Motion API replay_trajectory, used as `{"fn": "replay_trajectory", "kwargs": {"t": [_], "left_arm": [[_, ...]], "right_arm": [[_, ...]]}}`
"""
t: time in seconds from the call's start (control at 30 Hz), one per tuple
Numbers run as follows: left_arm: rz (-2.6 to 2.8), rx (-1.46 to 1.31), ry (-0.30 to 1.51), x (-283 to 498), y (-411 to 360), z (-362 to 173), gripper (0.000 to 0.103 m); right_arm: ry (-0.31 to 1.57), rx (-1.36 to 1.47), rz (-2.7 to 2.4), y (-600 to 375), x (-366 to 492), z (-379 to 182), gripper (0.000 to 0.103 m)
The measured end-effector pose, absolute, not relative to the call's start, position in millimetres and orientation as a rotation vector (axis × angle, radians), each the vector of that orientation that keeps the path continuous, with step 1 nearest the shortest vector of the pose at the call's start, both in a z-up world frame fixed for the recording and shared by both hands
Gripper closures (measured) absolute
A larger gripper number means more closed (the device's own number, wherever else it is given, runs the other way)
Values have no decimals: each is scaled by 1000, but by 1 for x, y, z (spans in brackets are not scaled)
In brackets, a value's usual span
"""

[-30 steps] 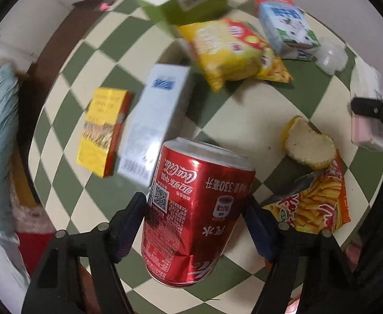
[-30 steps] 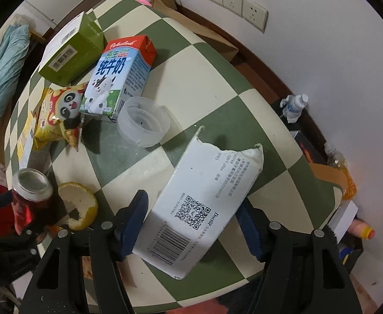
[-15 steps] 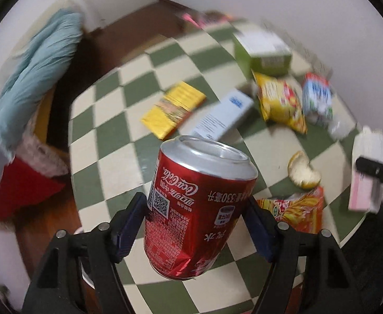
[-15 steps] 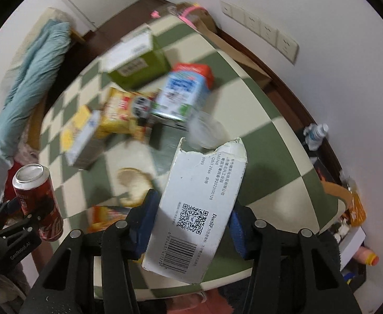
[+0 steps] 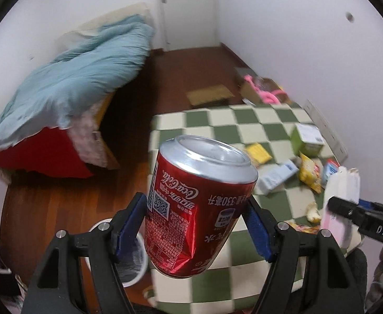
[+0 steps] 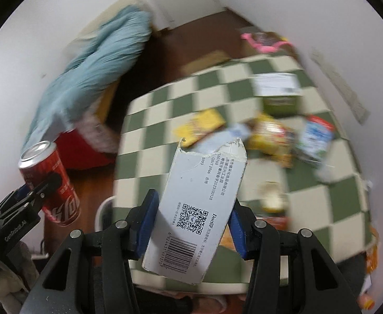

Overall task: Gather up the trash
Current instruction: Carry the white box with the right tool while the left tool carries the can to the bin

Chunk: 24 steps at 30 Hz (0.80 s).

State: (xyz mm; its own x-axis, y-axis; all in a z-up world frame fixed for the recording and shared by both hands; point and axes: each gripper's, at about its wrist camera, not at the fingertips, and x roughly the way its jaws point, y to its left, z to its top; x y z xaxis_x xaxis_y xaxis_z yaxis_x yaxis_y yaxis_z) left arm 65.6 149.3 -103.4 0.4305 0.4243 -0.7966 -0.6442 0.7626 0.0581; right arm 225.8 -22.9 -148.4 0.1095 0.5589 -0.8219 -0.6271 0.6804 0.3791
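Red aluminium fills the left view: the can [image 5: 200, 206], dented low on its side, is clamped between the blue pads of the left hand-held gripper [image 5: 195, 225] and is now held in the air off the edge of the surface [image 5: 246, 282], over wooden floor. A second ago it sat low among the litter; since then it has been lifted and swung away, so the checkered cloth has slid to the right and a white bin [image 5: 131, 259] shows just below the can. The right hand-held gripper [image 6: 191, 225] is closed on the torn white box [image 6: 202, 204], also raised clear of the surface (a second back it lay flat on the cloth). In the right view the can [image 6: 51, 183] appears at far left, well apart from the box.

Both pieces look picked up and in transit, and I judge the drop into the bin as the step in hand. Left behind on the surface are a green box [image 5: 306, 137], a yellow snack bag [image 5: 309, 171], a milk carton [image 6: 314, 138] and a fruit peel [image 5: 313, 209], so the task seems far from finished.
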Motion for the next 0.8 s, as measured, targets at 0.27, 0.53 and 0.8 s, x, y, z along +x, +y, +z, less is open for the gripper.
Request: {"fn": "replay_trajectory", "kwargs": {"t": [0.27,0.53,0.8], "left_arm": [[836,-404,858,-34,225,-103,32],[880,-807,885,-124,316,-189,32],[863,-1125,979,-164,372,-294,31]], "right_arm": [[1212,-200,1081,101,142,-166,50],[1332,-371,1180,218,72,-236,51],[1463,-545,1185,301,33,-322,50]]}}
